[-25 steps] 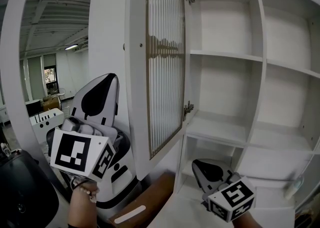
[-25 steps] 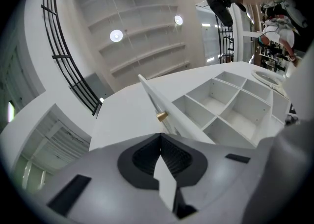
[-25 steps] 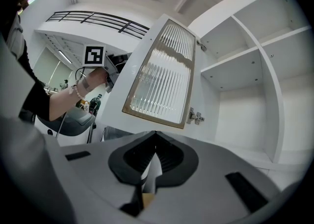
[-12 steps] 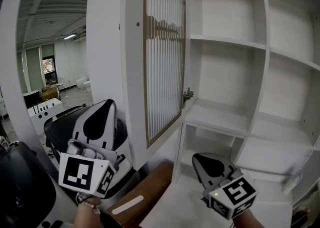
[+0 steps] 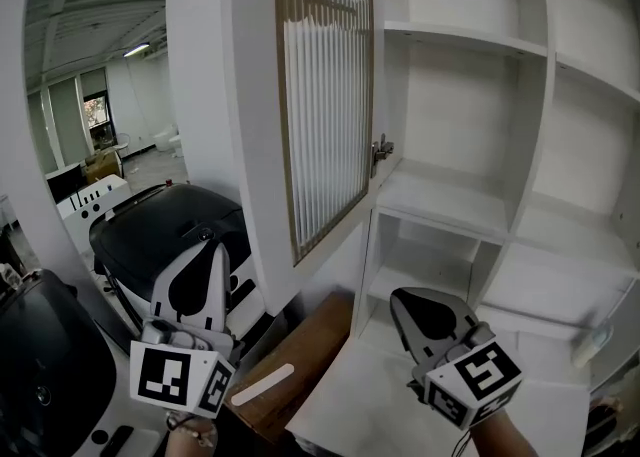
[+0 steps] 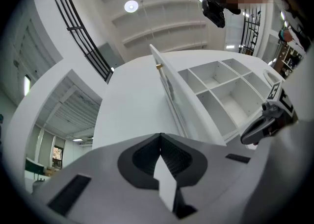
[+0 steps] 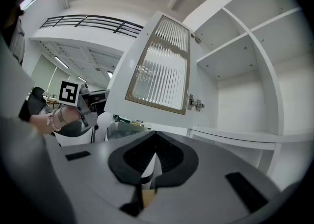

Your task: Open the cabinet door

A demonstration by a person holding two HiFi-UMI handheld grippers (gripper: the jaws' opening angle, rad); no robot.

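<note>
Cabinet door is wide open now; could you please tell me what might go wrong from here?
The cabinet door is held by neither gripper, so it may swing back. The left gripper, shut, sits below its lower corner; raising it could strike the door. The right gripper, also shut, could catch the shelf above it.

Upper centre of head view: cabinet door, swung outward, standing left of the open shelving. Mid-frame: hinge, between the door's rear edge and the shelving upright. Right half of frame: shelf compartments, stacked in columns behind the door line. Lower left: left gripper, below the door's lower corner and apart from it, in front of a large domed object. Lower right: right gripper, before the bottom compartment, touching nothing. Bottom centre, between both grippers: board, beside the cabinet base.
</note>
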